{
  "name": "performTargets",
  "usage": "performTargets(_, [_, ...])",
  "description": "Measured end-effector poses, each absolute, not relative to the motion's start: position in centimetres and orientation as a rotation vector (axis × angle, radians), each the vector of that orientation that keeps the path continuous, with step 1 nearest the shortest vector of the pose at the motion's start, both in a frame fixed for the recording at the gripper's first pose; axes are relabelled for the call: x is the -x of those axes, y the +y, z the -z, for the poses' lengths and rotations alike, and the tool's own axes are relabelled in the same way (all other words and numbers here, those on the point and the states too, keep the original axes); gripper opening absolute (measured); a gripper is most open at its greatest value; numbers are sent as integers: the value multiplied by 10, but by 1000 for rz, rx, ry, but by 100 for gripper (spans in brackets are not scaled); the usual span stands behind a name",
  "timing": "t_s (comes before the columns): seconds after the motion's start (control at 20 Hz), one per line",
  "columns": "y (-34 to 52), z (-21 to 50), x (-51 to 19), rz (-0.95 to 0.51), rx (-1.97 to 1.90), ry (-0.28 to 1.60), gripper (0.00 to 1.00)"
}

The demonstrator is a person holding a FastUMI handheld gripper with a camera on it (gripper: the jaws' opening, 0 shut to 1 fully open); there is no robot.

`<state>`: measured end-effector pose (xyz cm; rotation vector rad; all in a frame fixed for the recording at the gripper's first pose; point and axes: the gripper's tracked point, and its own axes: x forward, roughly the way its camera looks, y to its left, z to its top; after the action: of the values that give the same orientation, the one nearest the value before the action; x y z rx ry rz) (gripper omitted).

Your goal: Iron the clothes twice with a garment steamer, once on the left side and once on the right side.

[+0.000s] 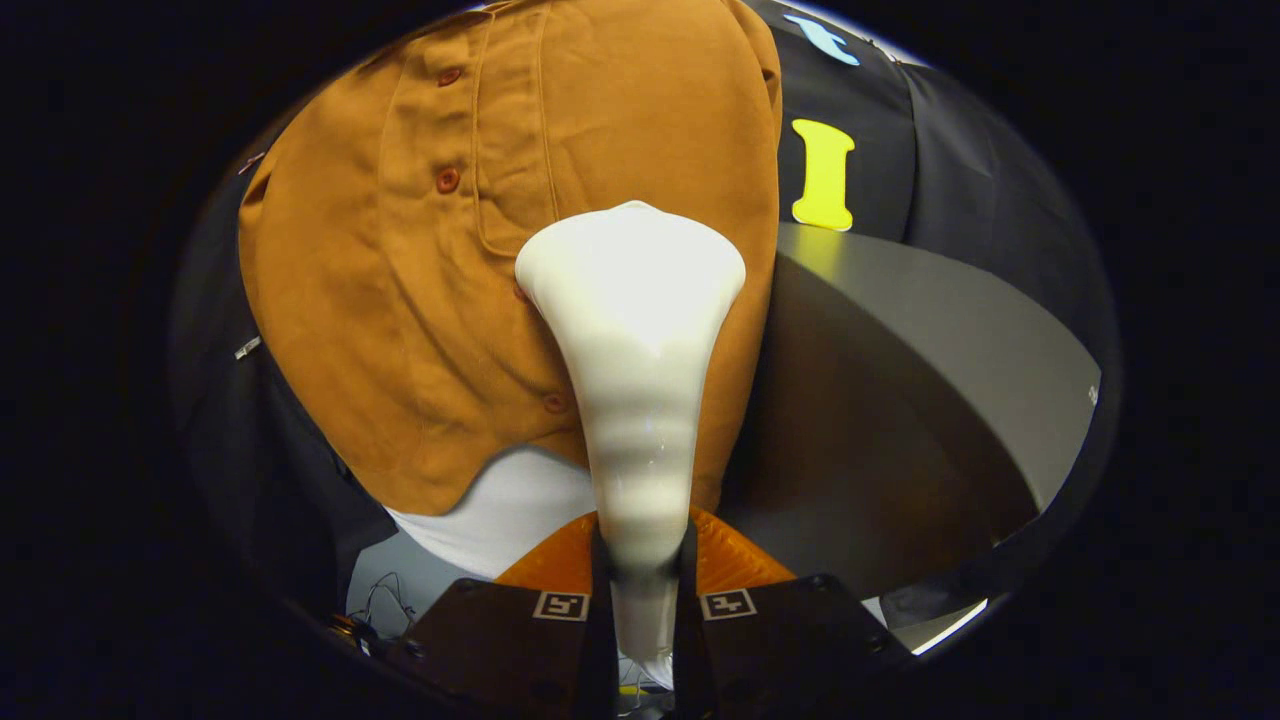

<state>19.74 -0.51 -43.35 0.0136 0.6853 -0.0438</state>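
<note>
A brown button-up shirt (420, 250) hangs in front of me, with dark red buttons down its placket and a chest pocket. A white layer (510, 510) shows below its hem. My gripper (643, 575) is shut on the narrow handle of a white garment steamer (630, 380). The steamer rises from between the fingers and widens into a flared head. That head rests against the shirt just right of the button row, about at mid height, below the pocket.
A grey table (930, 400) lies to the right of the shirt, against the black cloth wall (960, 160). Some thin cables (385, 600) lie low down to the left of the fingers.
</note>
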Motion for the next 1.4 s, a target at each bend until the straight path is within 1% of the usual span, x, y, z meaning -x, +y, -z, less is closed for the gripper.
performTargets(0.2, [-3,466,-177,48,0,762,25])
performTargets(0.4, [-2,482,-158,35,21,808,25])
performTargets(0.75, [-2,457,-132,21,24,757,25])
performTargets(1.05, [8,381,-118,10,15,607,25])
performTargets(1.4, [52,246,-126,-29,52,353,25])
